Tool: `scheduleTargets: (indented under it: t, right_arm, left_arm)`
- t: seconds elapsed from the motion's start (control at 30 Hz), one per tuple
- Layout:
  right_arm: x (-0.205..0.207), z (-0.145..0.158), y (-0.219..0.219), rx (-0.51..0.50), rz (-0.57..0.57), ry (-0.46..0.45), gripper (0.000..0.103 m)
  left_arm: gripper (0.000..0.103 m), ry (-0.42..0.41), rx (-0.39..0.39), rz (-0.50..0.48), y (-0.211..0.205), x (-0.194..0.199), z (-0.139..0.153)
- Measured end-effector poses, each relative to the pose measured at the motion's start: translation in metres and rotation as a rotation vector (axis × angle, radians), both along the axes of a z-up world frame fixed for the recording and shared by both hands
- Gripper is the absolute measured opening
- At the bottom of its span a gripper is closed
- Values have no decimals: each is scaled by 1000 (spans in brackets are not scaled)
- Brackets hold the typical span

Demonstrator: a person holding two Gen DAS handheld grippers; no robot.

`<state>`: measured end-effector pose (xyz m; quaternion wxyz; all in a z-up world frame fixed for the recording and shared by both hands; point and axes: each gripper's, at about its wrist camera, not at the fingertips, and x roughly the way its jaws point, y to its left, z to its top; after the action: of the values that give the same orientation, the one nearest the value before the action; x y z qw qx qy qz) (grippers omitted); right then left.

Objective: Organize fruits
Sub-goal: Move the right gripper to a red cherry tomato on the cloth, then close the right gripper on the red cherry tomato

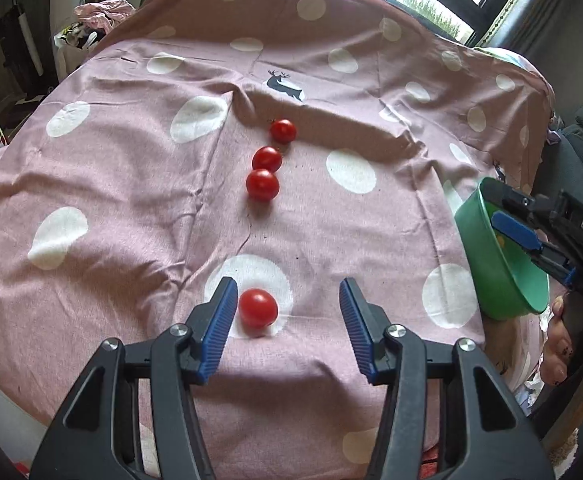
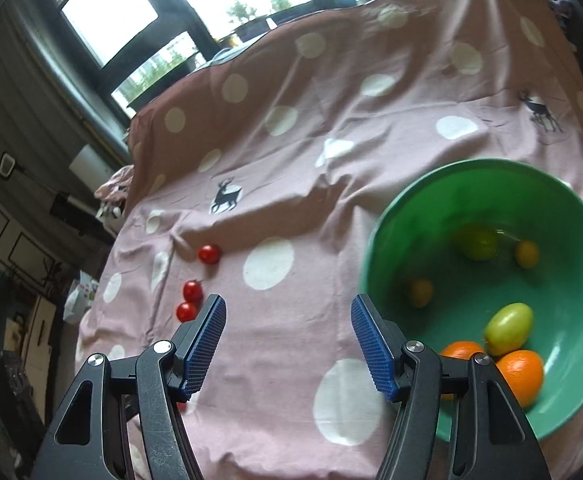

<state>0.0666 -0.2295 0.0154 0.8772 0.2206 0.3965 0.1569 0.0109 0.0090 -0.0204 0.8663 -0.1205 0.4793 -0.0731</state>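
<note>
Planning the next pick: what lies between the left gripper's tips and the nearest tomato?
Nothing: in the left wrist view the tomato already sits between the open left gripper tips, on bare cloth.

Bare cloth (image 1: pixel 131 168) (wrinkled) lies open left of the tomato row (image 1: pixel 262 184); bowl (image 1: pixel 491 256) blocks right.

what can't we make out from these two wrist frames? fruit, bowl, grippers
- Left wrist view: green bowl interior mostly hidden by the right gripper reaching over it; contents unreadable.
- Right wrist view: bowl motion-blurred, so the three yellowish fruits at the back can't be identified; lower rim cut off by the gripper body.
- Right wrist view: nearest tomato almost wholly hidden behind the left finger.
</note>
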Motion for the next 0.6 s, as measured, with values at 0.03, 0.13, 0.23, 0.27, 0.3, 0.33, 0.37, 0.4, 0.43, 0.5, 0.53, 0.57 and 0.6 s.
scheduleTargets:
  t: [0.03,0.13,0.23,0.27,0.3,0.33,0.37,0.4,0.43,0.5,0.53,0.57,0.6]
  right_arm:
    - [4,0,10,2,36,4,66]
    - [17,0,41,26,138,21,66]
    - [32,-5,73,48,234,34,65]
    - [36,-7,83,48,257,38,60]
    - [41,-11,94,40,278,51,58]
    - [46,-14,105,29,293,62,55]
    - [51,-18,114,19,307,68,52]
    - [56,-22,123,7,321,75,50]
    - [61,-25,130,-4,334,81,48]
    - [69,-34,139,-19,351,101,47]
    - [72,-38,142,-19,355,111,44]
    - [74,-42,144,-19,359,120,40]
    - [76,-46,146,-22,363,127,39]
  left_arm:
    - [52,11,15,-4,-1,1,-3]
    - [49,40,22,0,2,5,-13]
    - [44,42,17,-30,1,7,-19]
    - [40,49,23,-27,1,9,-22]
    - [38,59,30,-18,2,12,-24]
    - [36,67,26,-9,4,14,-27]
    - [34,77,20,-3,5,17,-29]
    - [32,89,16,0,6,19,-31]
    - [30,98,7,1,7,21,-34]
    - [29,107,6,-4,7,24,-38]
    - [28,112,11,-12,6,25,-40]
    - [27,116,14,-21,4,26,-42]
    - [26,122,13,-22,4,27,-44]
